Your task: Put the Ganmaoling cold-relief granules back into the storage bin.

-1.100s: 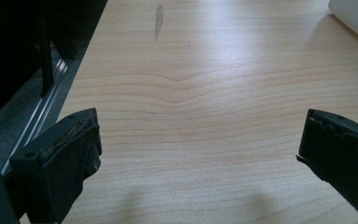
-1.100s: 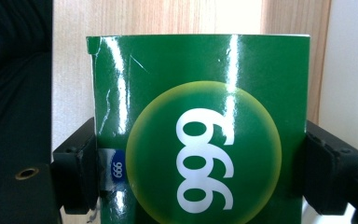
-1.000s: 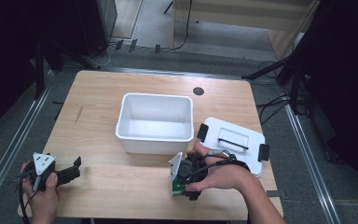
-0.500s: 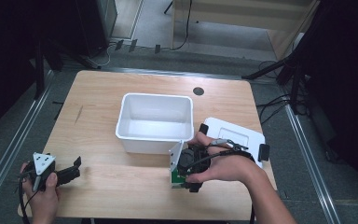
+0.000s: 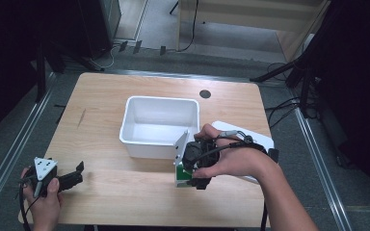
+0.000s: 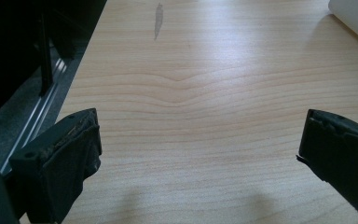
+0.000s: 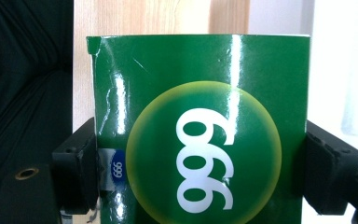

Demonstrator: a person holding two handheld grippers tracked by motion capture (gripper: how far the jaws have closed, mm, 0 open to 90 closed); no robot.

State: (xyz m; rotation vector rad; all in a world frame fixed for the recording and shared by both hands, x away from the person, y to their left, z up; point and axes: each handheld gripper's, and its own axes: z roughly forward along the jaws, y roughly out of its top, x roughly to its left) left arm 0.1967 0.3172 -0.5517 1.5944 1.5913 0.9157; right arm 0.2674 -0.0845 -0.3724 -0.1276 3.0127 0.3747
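**Green box gripped beside the white bin**

High view: your right gripper (image 5: 185, 171) holds a green box (image 5: 179, 174) just in front of the white bin (image 5: 160, 126); your left gripper (image 5: 72, 177) rests at the table's (image 5: 231, 101) near left corner.

Left gripper view: your jaws stand wide over bare wood.

Right gripper view: both jaws clamp the green box (image 7: 200, 126), marked "999".

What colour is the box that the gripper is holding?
The box is shiny green, with a yellow-edged circle and white 999. The right gripper view shows it best.
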